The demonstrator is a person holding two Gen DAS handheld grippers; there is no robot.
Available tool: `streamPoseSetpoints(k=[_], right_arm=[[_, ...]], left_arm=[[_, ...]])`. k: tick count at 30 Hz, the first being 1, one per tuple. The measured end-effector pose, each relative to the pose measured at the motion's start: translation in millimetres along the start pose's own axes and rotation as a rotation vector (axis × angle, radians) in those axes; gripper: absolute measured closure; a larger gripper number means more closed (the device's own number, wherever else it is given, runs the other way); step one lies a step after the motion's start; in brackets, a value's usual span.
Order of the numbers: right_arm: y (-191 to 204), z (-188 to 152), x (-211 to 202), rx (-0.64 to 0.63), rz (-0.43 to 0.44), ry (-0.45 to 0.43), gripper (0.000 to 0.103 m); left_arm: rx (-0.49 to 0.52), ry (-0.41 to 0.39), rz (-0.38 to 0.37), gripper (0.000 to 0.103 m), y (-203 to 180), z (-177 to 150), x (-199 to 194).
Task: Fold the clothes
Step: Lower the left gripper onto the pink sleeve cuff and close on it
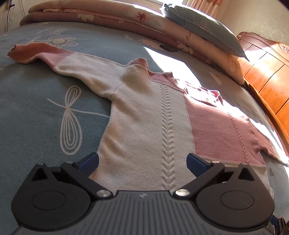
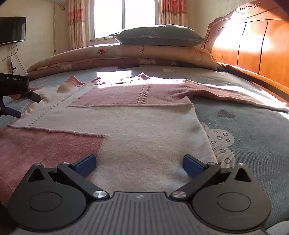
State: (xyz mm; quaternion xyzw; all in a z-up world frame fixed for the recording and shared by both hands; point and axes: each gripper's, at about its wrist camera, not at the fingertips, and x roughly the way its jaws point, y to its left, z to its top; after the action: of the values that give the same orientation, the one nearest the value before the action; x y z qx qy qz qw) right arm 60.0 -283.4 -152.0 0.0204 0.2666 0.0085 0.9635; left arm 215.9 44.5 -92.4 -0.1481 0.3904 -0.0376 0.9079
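A big bed (image 2: 243,126) fills the room, with a blue sheet that has white flowers and clouds on it. At the far side sits a folded flowery quilt (image 2: 126,54) with a blue pillow (image 2: 159,35) on top. A wooden headboard (image 2: 252,48) stands on the right, and sun comes in through a window (image 2: 124,16) with curtains. A dark TV (image 2: 12,29) hangs on the far left wall.

A pink and cream sweater (image 2: 144,123) lies spread out flat on the bed. In the left wrist view, one sleeve (image 1: 41,56) stretches out to the far left, and the collar (image 1: 155,72) is at the far end. The other sleeve (image 2: 234,92) reaches toward the headboard on the right.

The left gripper (image 1: 142,162) sits low over the cream part of the sweater, near its bottom edge. Its blue fingers (image 1: 90,161) are wide apart and hold nothing. A braid pattern runs between them.

The right gripper (image 2: 139,165) is also low over the cream part, near the right edge. Its blue fingers (image 2: 192,167) are wide apart too and hold nothing.
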Motion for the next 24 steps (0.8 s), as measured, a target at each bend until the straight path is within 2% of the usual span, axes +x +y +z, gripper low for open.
streamPoseSetpoints(k=[8,13,16,19,21,24], right_arm=[[1.3,-1.6,1.0,-0.009,-0.007,-0.024,0.000],[0.2,4.6,-1.1,0.015,-0.013,-0.014,0.000],[-3.6,18.9,-10.6,0.052,-0.007,-0.037,0.000],[-1.3,34.9,-8.3,0.086,-0.029,-0.050,0.000],[3.0,42.8,-0.2,0.135,-0.023,-0.038,0.000],[14.5,48.7,14.8,0.189,0.013,-0.006,0.000]], left_arm=[[-0.008,-0.076,0.083,0.001,64.1,57.3,-10.9],[-0.052,-0.131,0.114,0.001,111.4,101.2,-14.4],[-0.096,-0.160,0.094,0.001,142.1,127.9,-13.2],[-0.166,-0.163,0.021,0.001,171.1,148.5,-0.3],[-0.214,-0.162,-0.031,0.001,190.4,161.8,9.1],[-0.273,-0.188,-0.058,0.001,213.6,176.8,23.9]])
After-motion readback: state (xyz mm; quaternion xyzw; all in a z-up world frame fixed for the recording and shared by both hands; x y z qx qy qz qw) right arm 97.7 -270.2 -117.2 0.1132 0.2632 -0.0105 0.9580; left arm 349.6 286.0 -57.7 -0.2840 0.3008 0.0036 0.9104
